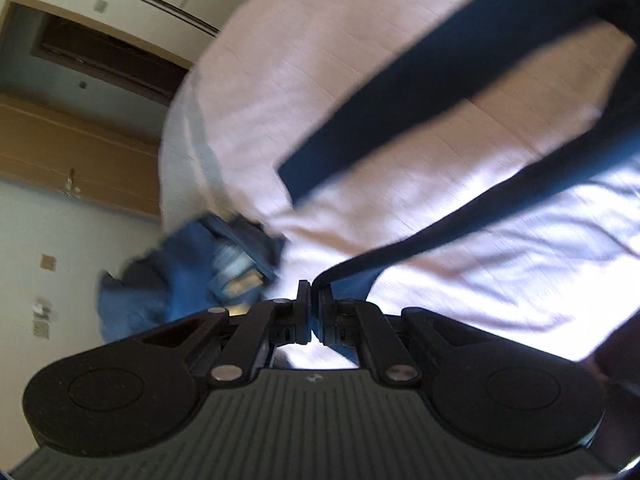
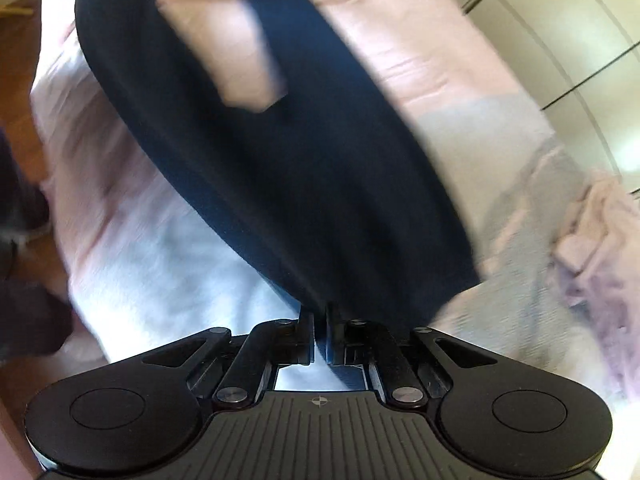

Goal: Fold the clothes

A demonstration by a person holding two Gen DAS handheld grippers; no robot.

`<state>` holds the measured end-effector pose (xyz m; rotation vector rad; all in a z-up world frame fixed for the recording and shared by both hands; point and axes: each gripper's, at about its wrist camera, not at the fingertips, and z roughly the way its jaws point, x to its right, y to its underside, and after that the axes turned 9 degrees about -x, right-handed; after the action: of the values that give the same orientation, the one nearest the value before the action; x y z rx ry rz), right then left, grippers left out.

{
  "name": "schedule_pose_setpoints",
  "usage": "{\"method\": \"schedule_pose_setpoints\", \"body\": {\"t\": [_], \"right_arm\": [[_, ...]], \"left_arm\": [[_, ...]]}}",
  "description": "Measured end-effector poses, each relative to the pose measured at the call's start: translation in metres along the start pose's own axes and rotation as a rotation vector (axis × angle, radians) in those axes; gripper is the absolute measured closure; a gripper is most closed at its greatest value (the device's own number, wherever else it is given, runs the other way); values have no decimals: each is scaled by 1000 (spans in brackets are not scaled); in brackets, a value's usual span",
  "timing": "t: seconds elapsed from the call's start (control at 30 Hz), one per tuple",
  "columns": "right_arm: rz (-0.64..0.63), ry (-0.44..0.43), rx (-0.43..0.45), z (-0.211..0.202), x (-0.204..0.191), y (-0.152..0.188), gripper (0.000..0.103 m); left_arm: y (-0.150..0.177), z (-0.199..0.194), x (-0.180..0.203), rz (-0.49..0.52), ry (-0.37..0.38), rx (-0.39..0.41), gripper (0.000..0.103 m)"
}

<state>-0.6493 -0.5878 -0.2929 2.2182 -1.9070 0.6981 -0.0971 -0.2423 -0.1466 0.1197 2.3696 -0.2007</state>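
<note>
Both grippers are clamped on the same navy garment (image 2: 280,168) — the left gripper (image 1: 314,292) pinching a thin edge, the right gripper (image 2: 319,316) a broad fold. It hangs stretched above the pale pink bed (image 1: 360,60); crumpled blue jeans (image 1: 180,264) lie at the bed's edge.

No words, brands or numbers are readable anywhere I look (a label on the jeans (image 1: 236,276) beside my left gripper (image 1: 311,300) is too blurred).
</note>
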Motion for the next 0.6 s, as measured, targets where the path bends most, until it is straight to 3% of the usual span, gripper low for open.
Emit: {"method": "schedule_pose_setpoints", "body": {"t": [0.17, 0.3, 0.47, 0.6], "right_arm": [[17, 84, 18, -7, 63, -45, 100], [41, 129, -9, 11, 107, -86, 100], [90, 131, -101, 55, 143, -129, 100], [113, 94, -163, 91, 157, -144, 100]], "left_arm": [[-56, 26, -59, -2, 3, 34, 101], [-102, 73, -88, 92, 73, 40, 100], [-154, 137, -99, 239, 162, 56, 100], [-196, 189, -99, 323, 252, 13, 100]]}}
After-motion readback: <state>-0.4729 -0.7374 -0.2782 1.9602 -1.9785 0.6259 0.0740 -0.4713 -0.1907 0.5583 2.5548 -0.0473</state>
